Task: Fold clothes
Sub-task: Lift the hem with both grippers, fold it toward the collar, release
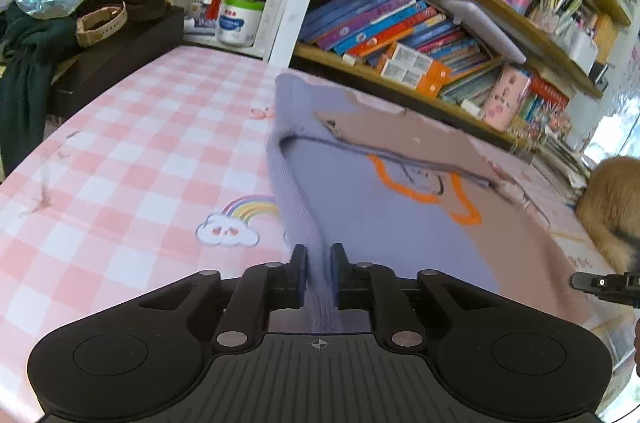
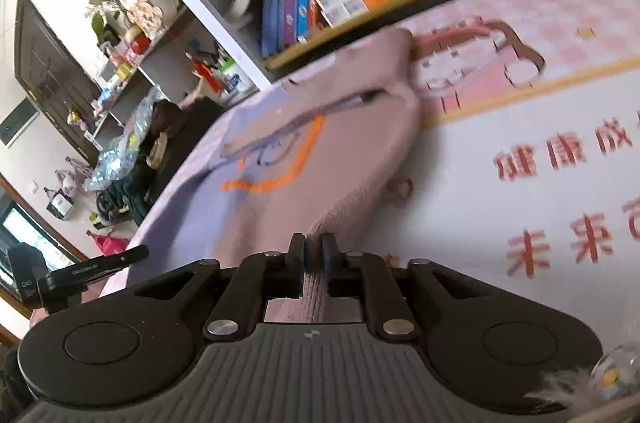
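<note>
A knit sweater [image 1: 384,215], lilac on one half and dusty pink on the other with an orange outline on its front, lies across the table. My left gripper [image 1: 319,259] is shut on the lilac ribbed edge, which runs up between its pads. In the right wrist view the same sweater [image 2: 280,159] stretches away, and my right gripper [image 2: 313,250] is shut on its pink ribbed edge. The other gripper's tip [image 2: 120,259] shows at the left of that view, beside the lilac half.
A pink checked tablecloth [image 1: 140,151] with a rainbow print covers the table. Shelves full of books [image 1: 400,31] run along the far side. A dark box with a scarf and foil wrap [image 1: 80,23] stands at the left. A furry brown thing [image 1: 612,207] sits at the right.
</note>
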Demonstrator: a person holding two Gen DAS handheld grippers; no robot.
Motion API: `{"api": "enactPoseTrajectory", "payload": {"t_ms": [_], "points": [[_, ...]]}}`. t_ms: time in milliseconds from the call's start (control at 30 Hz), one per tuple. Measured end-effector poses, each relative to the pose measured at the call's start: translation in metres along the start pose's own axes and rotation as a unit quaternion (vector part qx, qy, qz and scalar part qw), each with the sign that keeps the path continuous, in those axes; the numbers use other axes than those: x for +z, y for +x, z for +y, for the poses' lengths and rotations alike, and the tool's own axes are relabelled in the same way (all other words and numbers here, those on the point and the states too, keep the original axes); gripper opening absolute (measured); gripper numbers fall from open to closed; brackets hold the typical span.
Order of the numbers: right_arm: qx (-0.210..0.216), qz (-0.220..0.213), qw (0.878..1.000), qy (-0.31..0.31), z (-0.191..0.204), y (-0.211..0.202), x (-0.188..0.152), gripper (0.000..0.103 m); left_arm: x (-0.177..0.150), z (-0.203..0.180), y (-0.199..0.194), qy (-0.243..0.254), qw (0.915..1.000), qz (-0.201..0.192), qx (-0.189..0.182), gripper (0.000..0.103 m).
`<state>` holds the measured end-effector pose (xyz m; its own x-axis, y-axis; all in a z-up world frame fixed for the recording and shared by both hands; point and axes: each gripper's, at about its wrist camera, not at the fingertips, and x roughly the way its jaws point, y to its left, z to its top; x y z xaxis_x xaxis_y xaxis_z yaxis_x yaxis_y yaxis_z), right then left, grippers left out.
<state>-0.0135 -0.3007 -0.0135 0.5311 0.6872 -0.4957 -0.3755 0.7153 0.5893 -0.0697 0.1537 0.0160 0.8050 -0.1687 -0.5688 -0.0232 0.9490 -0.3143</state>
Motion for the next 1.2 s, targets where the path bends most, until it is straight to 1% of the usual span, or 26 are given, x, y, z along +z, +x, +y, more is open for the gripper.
{"api": "enactPoseTrajectory", "payload": {"t_ms": [33,67,100,133,267,300,333,367,400,433,500,567,600,633,767,900,1033,1200], "points": [[-0.003,0.005,1.0,0.003,-0.002,0.0,-0.002,0.015,-0.001,0.0,-0.001,0.001,1.0,0.003,0.0,0.021],[-0.006,0.01,1.0,0.007,-0.004,0.001,-0.004,0.018,-0.001,0.001,-0.001,0.002,1.0,0.005,-0.001,0.022],[-0.01,0.014,1.0,0.011,-0.006,0.002,-0.007,0.018,-0.002,0.001,-0.001,0.003,1.0,0.008,-0.001,0.025],[-0.014,0.019,1.0,0.014,-0.009,0.003,-0.009,0.017,-0.003,0.0,0.0,0.003,0.9999,0.011,-0.002,0.025],[-0.004,0.023,0.999,0.028,-0.011,0.009,-0.005,0.018,0.0,-0.001,0.013,0.002,0.9995,0.03,0.01,0.025],[-0.002,0.027,0.999,0.025,-0.01,0.013,-0.002,0.018,0.002,0.001,0.016,-0.004,0.9995,0.03,0.004,0.024],[0.0,0.031,0.999,0.022,-0.009,0.017,0.001,0.018,0.004,0.003,0.019,-0.009,0.9995,0.029,-0.001,0.022],[0.002,0.035,0.999,0.02,-0.007,0.022,0.004,0.018,0.006,0.004,0.021,-0.012,0.9996,0.027,0.002,0.021],[0.002,0.037,0.999,0.015,-0.005,0.025,0.007,0.016,0.009,0.005,0.022,-0.014,0.9996,0.025,0.005,0.012],[0.003,0.037,0.999,0.01,-0.002,0.027,0.01,0.011,0.011,0.005,0.023,-0.017,0.9996,0.022,0.008,0.005],[0.006,0.022,1.0,-0.013,0.008,0.024,0.016,0.01,0.015,0.005,0.016,-0.02,0.9997,0.004,0.009,0.005],[0.015,-0.004,0.999,-0.033,0.017,0.014,0.021,0.01,0.019,0.005,0.007,-0.022,0.9997,-0.009,-0.006,0.005],[0.019,-0.007,0.999,-0.034,0.018,0.01,0.022,0.01,0.021,0.004,0.003,-0.023,0.9996,-0.014,-0.012,0.005],[0.023,-0.008,0.999,-0.034,0.018,0.008,0.024,0.01,0.022,0.004,0.003,-0.019,0.9997,-0.011,-0.014,0.006],[0.01,0.026,0.999,-0.028,0.009,0.015,0.015,0.01,0.016,0.009,0.01,-0.017,0.9995,0.023,-0.015,0.006],[0.004,0.045,0.999,-0.004,-0.005,0.019,0.004,0.013,0.006,0.017,0.01,-0.033,0.9981,0.047,-0.023,0.011],[0.016,0.042,0.999,0.012,-0.011,0.015,-0.004,0.014,-0.002,0.023,0.007,-0.054,0.9956,0.056,-0.052,0.016],[0.025,0.042,0.999,0.017,-0.011,0.013,-0.006,0.015,-0.005,0.023,0.008,-0.066,0.9946,0.051,-0.062,0.018]]}}
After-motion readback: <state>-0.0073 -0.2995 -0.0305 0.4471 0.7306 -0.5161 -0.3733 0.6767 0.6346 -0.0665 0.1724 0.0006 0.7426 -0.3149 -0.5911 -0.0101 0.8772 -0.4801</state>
